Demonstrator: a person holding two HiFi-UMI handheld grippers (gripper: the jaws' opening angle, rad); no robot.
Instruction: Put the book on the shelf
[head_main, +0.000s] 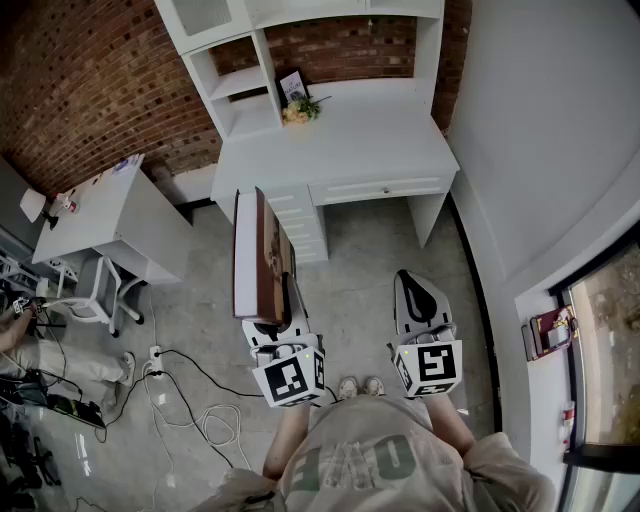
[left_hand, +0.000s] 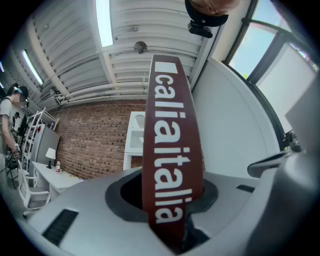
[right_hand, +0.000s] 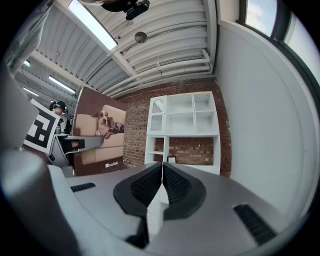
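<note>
Grips a dark-red book (head_main: 262, 255) on edge in the left gripper (head_main: 288, 305). Holds the right gripper (head_main: 420, 300) just right of it — jaws together, empty. Faces a white shelf (head_main: 250, 85) far ahead.

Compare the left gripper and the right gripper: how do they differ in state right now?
The left gripper is clamped on the book at its spine, which keeps its jaws apart. The right gripper has its jaws together with nothing between them. The left gripper carries the book standing on edge ahead of it, while the right gripper carries nothing. Both are held out in front of the person, pointing toward the white desk.
</note>
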